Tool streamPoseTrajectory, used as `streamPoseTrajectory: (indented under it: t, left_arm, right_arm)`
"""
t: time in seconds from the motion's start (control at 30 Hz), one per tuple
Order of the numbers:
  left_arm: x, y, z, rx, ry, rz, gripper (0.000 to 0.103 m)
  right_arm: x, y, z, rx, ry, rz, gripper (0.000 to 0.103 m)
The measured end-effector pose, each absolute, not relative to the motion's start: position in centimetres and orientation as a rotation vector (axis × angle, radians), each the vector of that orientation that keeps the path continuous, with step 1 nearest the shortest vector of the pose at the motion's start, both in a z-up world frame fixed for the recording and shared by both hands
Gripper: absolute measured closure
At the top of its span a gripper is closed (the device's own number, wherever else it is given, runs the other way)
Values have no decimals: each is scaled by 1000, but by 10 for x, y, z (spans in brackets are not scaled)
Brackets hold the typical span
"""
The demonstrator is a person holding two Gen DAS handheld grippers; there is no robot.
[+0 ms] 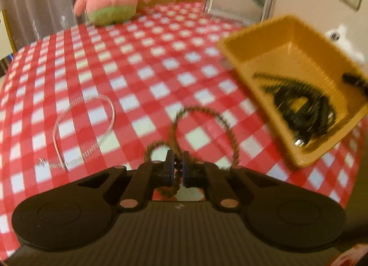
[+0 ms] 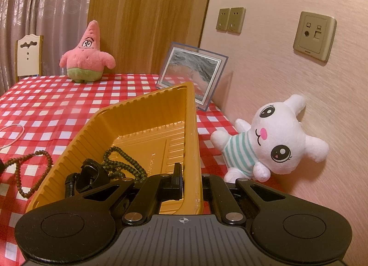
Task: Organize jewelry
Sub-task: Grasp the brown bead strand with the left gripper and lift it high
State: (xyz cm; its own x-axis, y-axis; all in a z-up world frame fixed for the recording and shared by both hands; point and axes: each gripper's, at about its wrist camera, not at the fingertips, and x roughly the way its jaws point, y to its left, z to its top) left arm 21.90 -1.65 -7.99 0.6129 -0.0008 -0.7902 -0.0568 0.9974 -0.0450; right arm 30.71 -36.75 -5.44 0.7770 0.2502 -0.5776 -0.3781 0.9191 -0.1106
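Note:
My left gripper (image 1: 177,169) is shut on a brown beaded necklace (image 1: 204,114), whose loop trails over the checked tablecloth; it also shows in the right wrist view (image 2: 32,164). A silver chain (image 1: 92,125) lies on the cloth to the left. My right gripper (image 2: 191,180) is shut on the right wall of a yellow plastic tray (image 2: 138,116) and holds it tilted above the table; the tray also shows in the left wrist view (image 1: 296,42). Inside it lie dark green beads (image 2: 122,162) and a black watch-like item (image 2: 89,176).
A pink star plush (image 2: 87,56) stands at the table's far edge. A white bunny plush (image 2: 271,137) leans on the wall at right. A framed picture (image 2: 191,72) stands against the wall. A chair (image 2: 28,56) is behind the table.

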Motion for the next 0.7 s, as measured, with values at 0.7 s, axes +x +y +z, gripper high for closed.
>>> streamPoseTrajectory:
  t: [0.7]
  left_arm:
    - [216, -29, 82, -81, 581, -98, 98]
  right_arm:
    - [308, -370, -54, -217, 586, 345, 99]
